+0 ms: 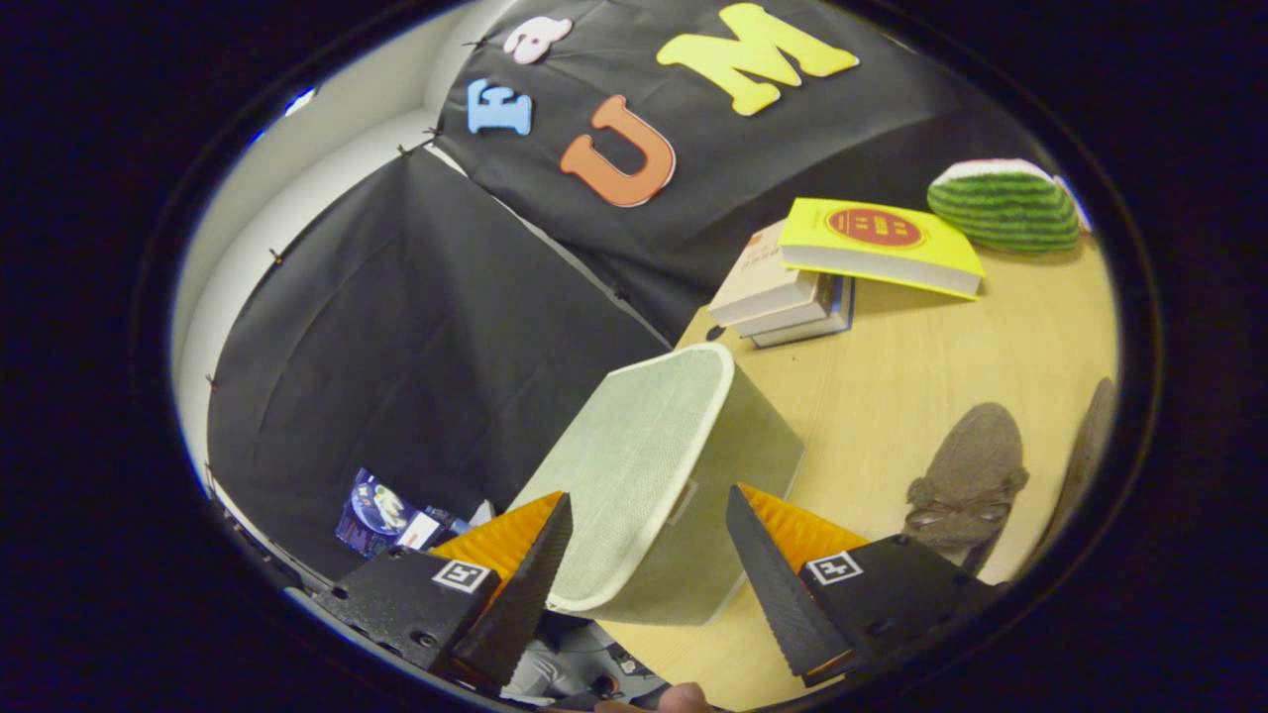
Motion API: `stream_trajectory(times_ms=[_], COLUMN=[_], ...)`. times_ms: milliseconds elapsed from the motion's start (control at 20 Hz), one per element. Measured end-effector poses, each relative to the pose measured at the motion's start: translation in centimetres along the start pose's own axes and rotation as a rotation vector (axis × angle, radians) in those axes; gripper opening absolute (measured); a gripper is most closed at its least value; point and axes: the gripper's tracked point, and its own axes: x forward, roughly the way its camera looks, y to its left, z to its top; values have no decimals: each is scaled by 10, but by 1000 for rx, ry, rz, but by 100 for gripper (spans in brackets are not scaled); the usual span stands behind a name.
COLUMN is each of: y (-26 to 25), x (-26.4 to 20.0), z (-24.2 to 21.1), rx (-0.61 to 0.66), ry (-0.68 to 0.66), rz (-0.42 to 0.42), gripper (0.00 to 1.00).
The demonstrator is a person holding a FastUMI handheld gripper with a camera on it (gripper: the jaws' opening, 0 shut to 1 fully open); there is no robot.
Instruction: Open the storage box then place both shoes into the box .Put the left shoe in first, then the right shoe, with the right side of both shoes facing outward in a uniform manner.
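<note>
Standing just ahead of the fingers, the storage box (pixel 684 485) sits near the bench's (pixel 892 396) edge, a pale green fabric cube with a white-piped lid that looks closed. The view is tilted, so the box leans across it; its lid face shows broad and flat, running from near the left finger up and away toward the stack of books (pixel 792 297). No one side reads as clearly longer, so I cannot give it a firm long axis.

The gripper (pixel 649 584) is open, its two orange-backed fingers spread wide with the box's near lower edge showing in the gap between them; neither finger touches the fabric, as far as I can tell.

By my reading, the opening step is in hand and nothing has gone into the box. The next move calls for getting a finger onto the piped lid rim and lifting it clear.

Beside the box, off the right finger, a brown shoe (pixel 966 475) lies on the bench, its long axis running away from the gripper; a second shoe (pixel 1085 456) shows partly beyond it. Which is left and which right is unclear. A watermelon-patterned cushion (pixel 1005 203) rests past the books.
</note>
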Motion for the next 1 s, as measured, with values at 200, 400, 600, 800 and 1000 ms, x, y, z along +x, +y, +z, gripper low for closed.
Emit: stream_trajectory(times_ms=[200,400,600,800,1000], y=[-4,2,12,32,74], x=[23,39,32,16,7], z=[-8,-16,-11,0,20], rx=[86,128,48,-5,-45], ry=[49,94,84,60,17], rz=[27,54,10,-20,2], gripper=[98,73,32,15,11])
